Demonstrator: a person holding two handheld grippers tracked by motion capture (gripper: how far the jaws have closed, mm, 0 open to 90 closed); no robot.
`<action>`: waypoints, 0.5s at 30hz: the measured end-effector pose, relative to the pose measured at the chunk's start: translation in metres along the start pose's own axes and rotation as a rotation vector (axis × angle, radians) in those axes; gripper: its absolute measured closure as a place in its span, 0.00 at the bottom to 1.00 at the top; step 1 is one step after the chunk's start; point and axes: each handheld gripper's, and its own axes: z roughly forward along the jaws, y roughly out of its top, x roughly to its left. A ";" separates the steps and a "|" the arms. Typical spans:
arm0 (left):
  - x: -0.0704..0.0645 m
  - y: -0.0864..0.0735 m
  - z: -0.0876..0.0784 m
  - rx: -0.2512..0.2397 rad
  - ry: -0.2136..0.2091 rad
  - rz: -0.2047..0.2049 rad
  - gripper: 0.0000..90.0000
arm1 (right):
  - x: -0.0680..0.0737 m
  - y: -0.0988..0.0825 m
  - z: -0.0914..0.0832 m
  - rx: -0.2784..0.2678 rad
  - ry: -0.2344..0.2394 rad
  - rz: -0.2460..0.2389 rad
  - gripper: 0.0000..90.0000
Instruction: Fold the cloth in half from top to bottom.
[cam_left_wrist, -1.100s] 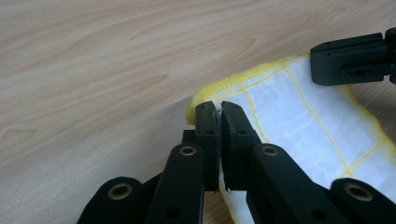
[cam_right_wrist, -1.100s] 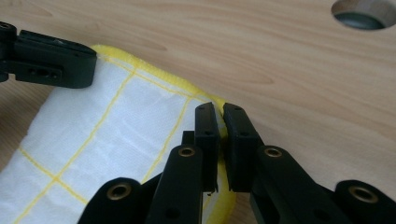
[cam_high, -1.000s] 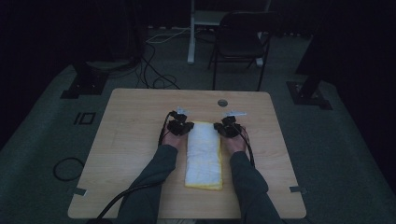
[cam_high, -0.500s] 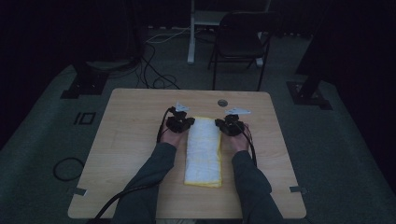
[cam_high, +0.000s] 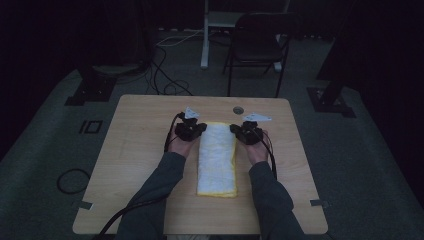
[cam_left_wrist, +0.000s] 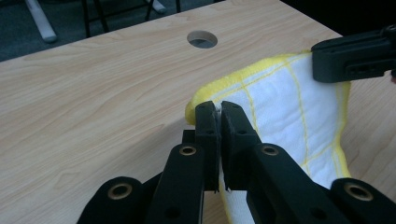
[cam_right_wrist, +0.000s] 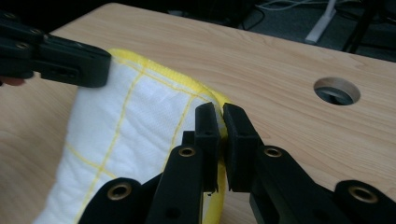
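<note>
The white towel with yellow edges lay folded long in the middle of the frame on the bench. Its far corners were pinched, one in the left gripper, one in the right gripper, both closed tight. This looked like a folding step. Next, both corners should travel together toward the near end.

Dim, murky high view, dark surroundings; gripper views brighter, evenly lit, sharp.
</note>
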 end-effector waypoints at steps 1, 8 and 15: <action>-0.001 -0.002 -0.004 -0.004 0.002 0.007 0.97 | 0.002 0.000 -0.002 -0.005 0.004 -0.002 0.95; -0.007 -0.010 -0.016 -0.021 -0.009 0.021 0.97 | 0.010 -0.002 -0.010 -0.015 0.012 -0.031 0.95; -0.014 -0.012 -0.027 -0.034 -0.018 0.032 0.97 | 0.017 -0.005 -0.021 -0.032 0.020 -0.047 0.95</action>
